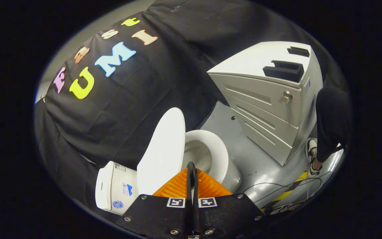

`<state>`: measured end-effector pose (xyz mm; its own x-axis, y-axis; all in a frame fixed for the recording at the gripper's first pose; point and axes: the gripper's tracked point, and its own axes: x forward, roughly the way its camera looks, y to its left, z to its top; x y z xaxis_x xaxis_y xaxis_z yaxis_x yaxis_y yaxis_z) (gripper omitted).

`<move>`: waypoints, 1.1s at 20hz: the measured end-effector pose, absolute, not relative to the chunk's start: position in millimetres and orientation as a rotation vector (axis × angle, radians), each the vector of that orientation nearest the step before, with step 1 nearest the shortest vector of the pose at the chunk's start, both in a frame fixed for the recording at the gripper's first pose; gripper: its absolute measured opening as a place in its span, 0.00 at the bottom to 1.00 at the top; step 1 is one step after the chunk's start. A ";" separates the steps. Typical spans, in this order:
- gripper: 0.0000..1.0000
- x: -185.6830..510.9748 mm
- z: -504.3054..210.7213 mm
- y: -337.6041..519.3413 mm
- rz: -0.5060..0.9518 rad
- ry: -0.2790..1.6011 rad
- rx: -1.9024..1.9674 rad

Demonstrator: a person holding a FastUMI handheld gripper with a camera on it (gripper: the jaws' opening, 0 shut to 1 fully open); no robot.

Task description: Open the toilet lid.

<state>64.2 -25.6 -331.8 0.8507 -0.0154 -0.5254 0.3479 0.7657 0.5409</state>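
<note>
1. The gripper (191, 169) has its two fingers pressed together with almost no gap; nothing is held between them, and the tips sit just in front of the toilet.
2. Just ahead of the fingers, the toilet lid (163, 151) stands raised, tilted back toward the tank (114, 191). It looks free of the fingers, though the view cannot settle whether the tips brush its edge.
3. Beside the lid, the open bowl (207, 156) shows its rim and hollow, so the lid is already up off the seat.
4. Judged from this, the opening step looks done or nearly so. The next move would call for a check that the lid rests stably against the tank, then a clean pull-back of the fingers without knocking it forward.
5. The toilet stands on a grey floor (260, 162), smooth and a little glossy, with cables (287, 186) and a yellow-and-black strip (290, 189) lying on it.
6. Beyond the bowl stands a pale cabinet (270, 99) with ribbed drawer fronts and a lock.
7. Near the cabinet, a person's dark-trousered leg (330, 122) and shoe (312, 152) rest on the floor.
8. Black cloth (164, 83) walls the booth behind the toilet.
</note>
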 end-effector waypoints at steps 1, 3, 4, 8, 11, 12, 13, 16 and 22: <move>0.00 65.1 -326.4 -22.8 -0.204 0.517 0.659; 0.00 65.1 -314.7 -17.9 -0.192 0.491 0.654; 0.00 65.4 -309.7 -16.3 -0.187 0.477 0.656; 0.00 65.1 -297.7 -8.5 -0.166 0.438 0.611; 0.00 65.3 -285.7 0.1 -0.128 0.397 0.521; 0.00 65.4 -281.7 3.1 -0.113 0.386 0.487; 0.00 64.2 -277.4 6.8 -0.099 0.372 0.452; 0.00 63.8 -262.1 17.6 -0.079 0.343 0.383; 0.00 62.2 -236.2 39.1 -0.062 0.336 0.256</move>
<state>62.2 39.1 -236.2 0.9425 -0.0175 -0.3338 0.1021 0.9660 0.2377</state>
